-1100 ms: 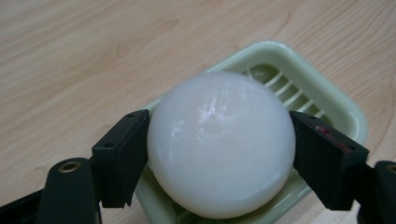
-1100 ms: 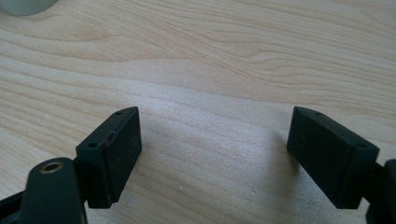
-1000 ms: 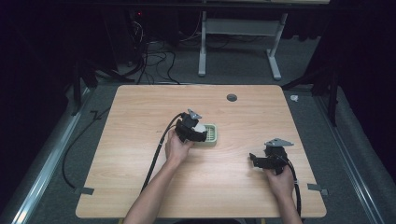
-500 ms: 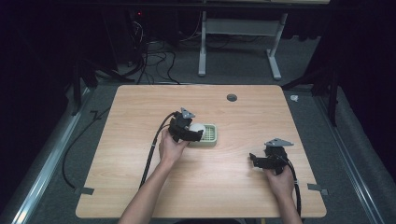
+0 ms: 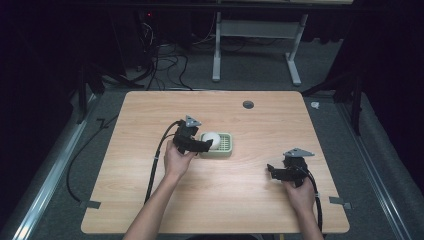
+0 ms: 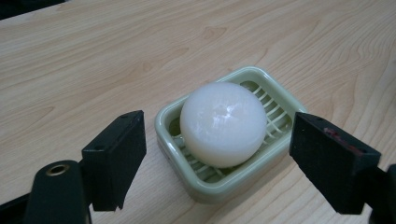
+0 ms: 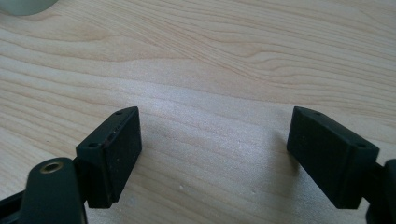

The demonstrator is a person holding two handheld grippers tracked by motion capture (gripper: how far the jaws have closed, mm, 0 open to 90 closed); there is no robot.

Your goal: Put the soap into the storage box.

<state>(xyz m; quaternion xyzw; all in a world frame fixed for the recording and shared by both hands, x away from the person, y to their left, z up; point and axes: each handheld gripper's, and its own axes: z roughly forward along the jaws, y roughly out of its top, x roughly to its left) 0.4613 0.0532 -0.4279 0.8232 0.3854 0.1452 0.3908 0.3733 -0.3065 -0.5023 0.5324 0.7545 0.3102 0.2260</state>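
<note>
Up close, left hand-held gripper (image 6: 217, 154) jaws spread round soap (image 6: 223, 123) in dish (image 6: 205, 184); right hand-held gripper (image 7: 215, 154) spread over bare table (image 7: 224, 60).

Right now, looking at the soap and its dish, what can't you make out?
- Underside of the soap: hidden by its own bulk, left gripper view.
- Near rim of the soap dish: covered by the left hand-held gripper, high view.
- Soap dish in the right gripper view: cut off by the top edge.
- Dark spot on the table: too small to identify, high view.

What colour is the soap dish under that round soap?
Pale green. The soap dish has a slatted bottom and holds the white soap; the left gripper view shows it best.
</note>
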